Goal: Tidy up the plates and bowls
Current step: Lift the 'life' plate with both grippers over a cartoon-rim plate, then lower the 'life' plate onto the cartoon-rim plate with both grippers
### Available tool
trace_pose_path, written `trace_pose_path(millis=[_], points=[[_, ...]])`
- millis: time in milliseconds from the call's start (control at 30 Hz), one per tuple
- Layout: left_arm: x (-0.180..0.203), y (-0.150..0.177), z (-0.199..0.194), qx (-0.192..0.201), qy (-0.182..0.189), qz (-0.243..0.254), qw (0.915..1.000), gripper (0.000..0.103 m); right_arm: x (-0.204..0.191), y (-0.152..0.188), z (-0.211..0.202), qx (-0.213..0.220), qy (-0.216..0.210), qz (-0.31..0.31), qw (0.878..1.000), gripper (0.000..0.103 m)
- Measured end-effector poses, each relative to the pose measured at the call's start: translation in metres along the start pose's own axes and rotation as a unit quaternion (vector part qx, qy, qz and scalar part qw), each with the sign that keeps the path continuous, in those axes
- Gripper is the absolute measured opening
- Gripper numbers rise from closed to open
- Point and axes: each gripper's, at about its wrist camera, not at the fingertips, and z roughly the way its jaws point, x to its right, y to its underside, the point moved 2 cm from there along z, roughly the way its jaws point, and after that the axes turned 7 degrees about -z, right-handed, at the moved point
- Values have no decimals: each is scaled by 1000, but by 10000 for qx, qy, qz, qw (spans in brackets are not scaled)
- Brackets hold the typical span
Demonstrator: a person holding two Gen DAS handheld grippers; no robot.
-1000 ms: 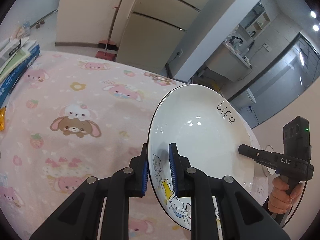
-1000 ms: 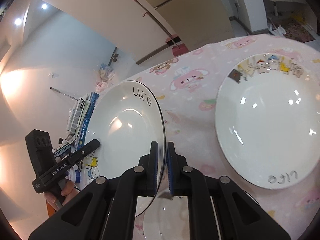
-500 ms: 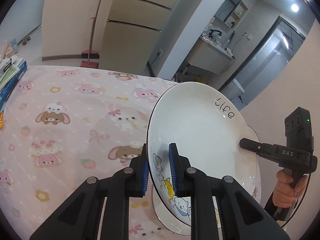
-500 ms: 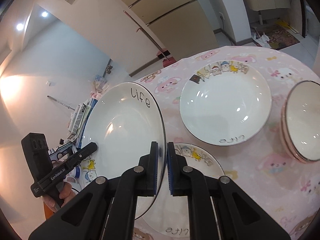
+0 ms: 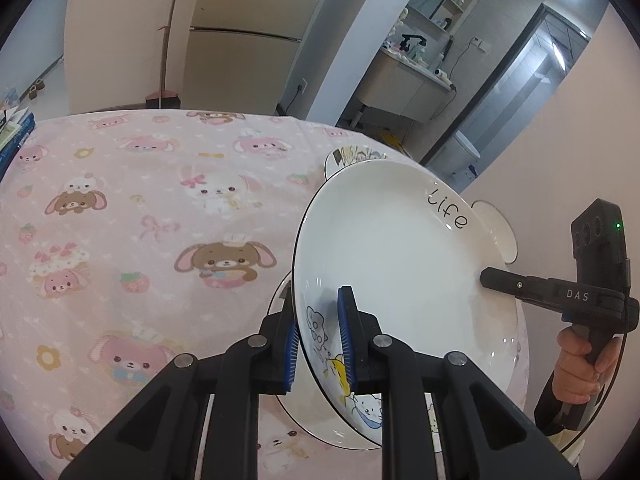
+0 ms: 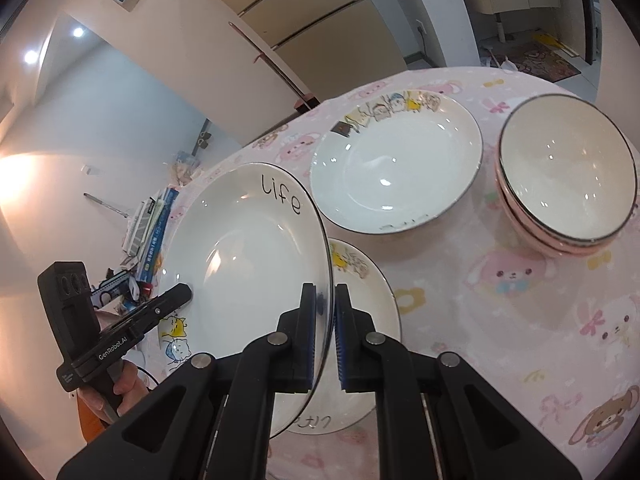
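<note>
White "life" plate [image 5: 392,248] held tilted above the table, over a second plate [image 6: 360,292]. Left gripper [image 5: 318,340] and right gripper [image 6: 324,320] each clamp opposite rims. Pink bowls [image 6: 568,184], apparently stacked, nearby on tablecloth [image 5: 132,208].

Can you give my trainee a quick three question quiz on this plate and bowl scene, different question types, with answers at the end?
1. True or false: both grippers are shut on the lifted plate.
2. What does the lifted plate hang over? A) the pink bowls B) another plate on the table C) bare tablecloth
3. Fill in: the word printed on the lifted plate is ____.

Key: 1 true, the left gripper and right gripper each clamp its rim. 2 B. 3 life.
</note>
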Motion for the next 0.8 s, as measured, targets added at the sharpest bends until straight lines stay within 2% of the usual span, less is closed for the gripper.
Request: trace_pose_path(millis=[467,800], points=[[-16,30,32,-407,-67,-5,9992,19,14,26,20,-316,139,83,9994,10],[-21,39,42,-548,-111,7,9984,19,21,38,31,-458,200,105,9987,10]])
